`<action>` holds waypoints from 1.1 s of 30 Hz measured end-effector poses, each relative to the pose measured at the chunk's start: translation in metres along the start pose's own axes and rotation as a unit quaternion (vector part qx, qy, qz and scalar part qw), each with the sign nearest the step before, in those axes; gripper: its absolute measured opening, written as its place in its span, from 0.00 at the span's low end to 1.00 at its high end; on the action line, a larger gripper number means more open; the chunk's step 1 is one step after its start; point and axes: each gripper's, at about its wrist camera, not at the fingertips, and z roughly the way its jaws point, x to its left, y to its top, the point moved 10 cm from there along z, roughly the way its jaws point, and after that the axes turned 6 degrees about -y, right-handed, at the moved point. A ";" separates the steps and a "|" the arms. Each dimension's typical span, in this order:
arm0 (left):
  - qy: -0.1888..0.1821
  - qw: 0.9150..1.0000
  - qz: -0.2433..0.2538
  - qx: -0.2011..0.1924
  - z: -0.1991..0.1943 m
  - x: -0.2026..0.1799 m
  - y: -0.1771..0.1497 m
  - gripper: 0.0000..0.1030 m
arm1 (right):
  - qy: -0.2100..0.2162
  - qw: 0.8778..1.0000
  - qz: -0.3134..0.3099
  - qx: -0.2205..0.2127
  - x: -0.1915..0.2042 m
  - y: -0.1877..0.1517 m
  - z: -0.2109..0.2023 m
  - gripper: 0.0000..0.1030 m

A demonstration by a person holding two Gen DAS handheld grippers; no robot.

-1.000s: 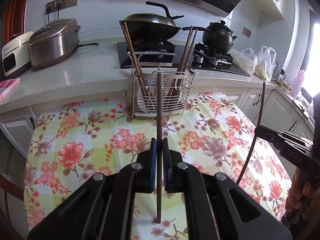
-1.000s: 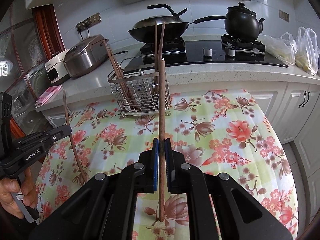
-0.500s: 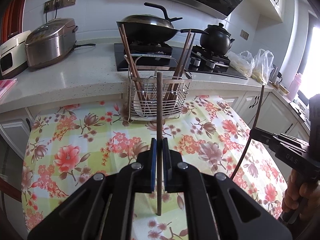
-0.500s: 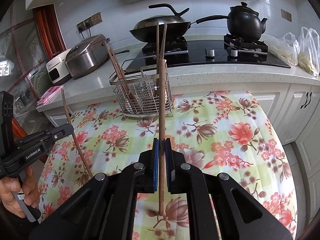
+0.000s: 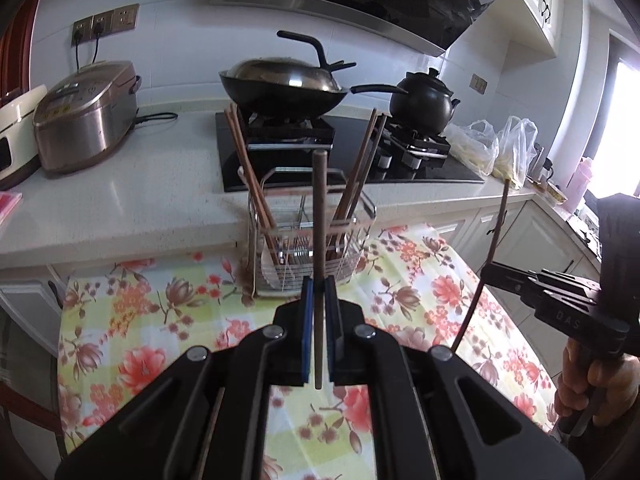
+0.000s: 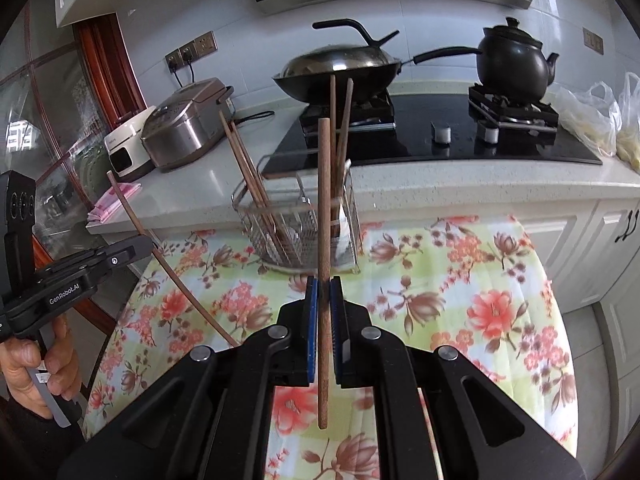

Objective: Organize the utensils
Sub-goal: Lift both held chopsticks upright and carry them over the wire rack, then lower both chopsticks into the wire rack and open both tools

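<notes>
A wire utensil basket [image 5: 276, 240] [image 6: 256, 220] stands at the far edge of the floral table and holds several brown chopsticks and a white spoon. My left gripper [image 5: 319, 292] is shut on an upright brown chopstick [image 5: 319, 216], short of the basket and above the table. My right gripper [image 6: 324, 292] is shut on another upright chopstick [image 6: 324, 200], also short of the basket. Each gripper shows in the other's view, the right gripper [image 5: 486, 270] at the right and the left gripper [image 6: 150, 242] at the left, each with its chopstick.
The floral tablecloth [image 5: 400, 292] [image 6: 480, 280] covers the table. Behind it runs a white counter [image 5: 160, 200] with a rice cooker [image 5: 86, 114], a hob with a wok [image 5: 284, 92] and a black pot [image 5: 424, 100], and plastic bags [image 5: 496, 148].
Both grippers have risen and moved closer to the basket, each still holding its chopstick upright.
</notes>
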 end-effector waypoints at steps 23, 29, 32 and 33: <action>0.020 0.999 0.019 -0.047 0.018 0.010 0.174 0.05 | -0.002 0.996 -0.006 -0.091 0.043 0.223 0.029 0.07; 0.020 0.999 0.008 -0.034 0.050 0.023 0.176 0.05 | -0.008 0.997 -0.009 -0.073 0.047 0.224 0.068 0.07; 0.018 0.999 0.001 -0.028 0.063 0.029 0.172 0.05 | -0.011 0.998 -0.005 -0.067 0.044 0.219 0.083 0.07; 0.017 0.999 -0.001 -0.027 0.067 0.029 0.171 0.05 | -0.011 0.998 -0.003 -0.065 0.043 0.217 0.087 0.07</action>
